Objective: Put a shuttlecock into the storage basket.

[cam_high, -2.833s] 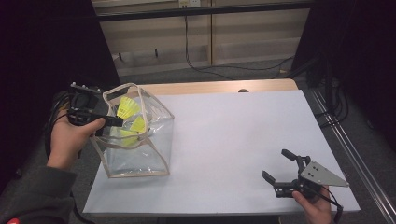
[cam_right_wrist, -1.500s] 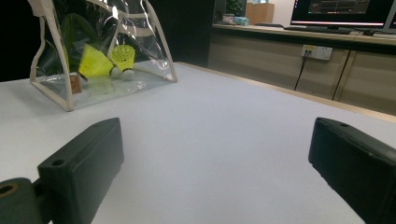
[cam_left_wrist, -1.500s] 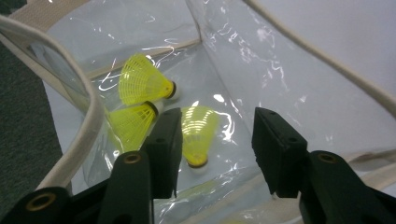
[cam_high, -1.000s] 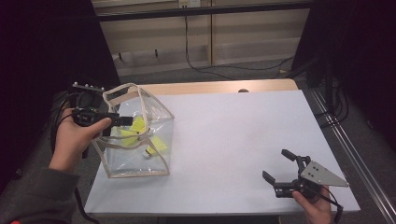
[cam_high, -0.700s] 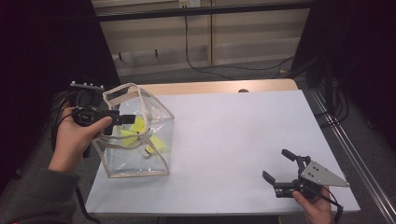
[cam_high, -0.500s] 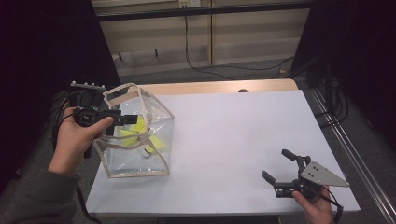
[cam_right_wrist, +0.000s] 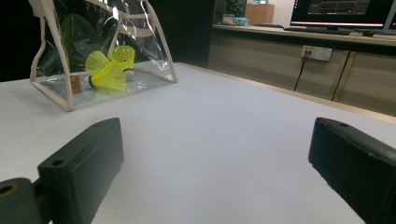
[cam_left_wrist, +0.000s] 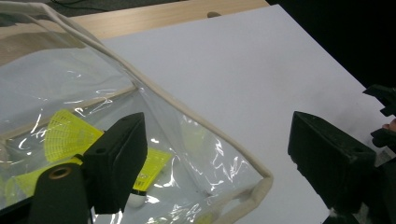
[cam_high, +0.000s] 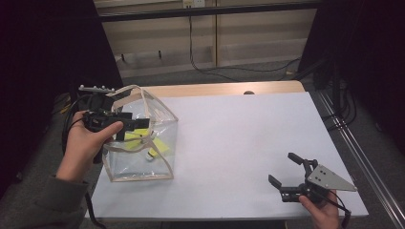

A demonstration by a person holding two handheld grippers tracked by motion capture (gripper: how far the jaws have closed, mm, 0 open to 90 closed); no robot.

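High view: one clear bag, two yellow shuttlecocks inside.

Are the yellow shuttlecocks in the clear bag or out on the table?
In. The yellow shuttlecocks lie on the floor of the clear bag, behind its see-through walls; the bag stands upright, top open.

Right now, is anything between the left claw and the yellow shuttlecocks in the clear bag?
Yes. The clear bag's cream-trimmed wall runs between the left claw's jaws, which have just been opening. One jaw is inside, near the yellow shuttlecocks; the other is outside over the white table.
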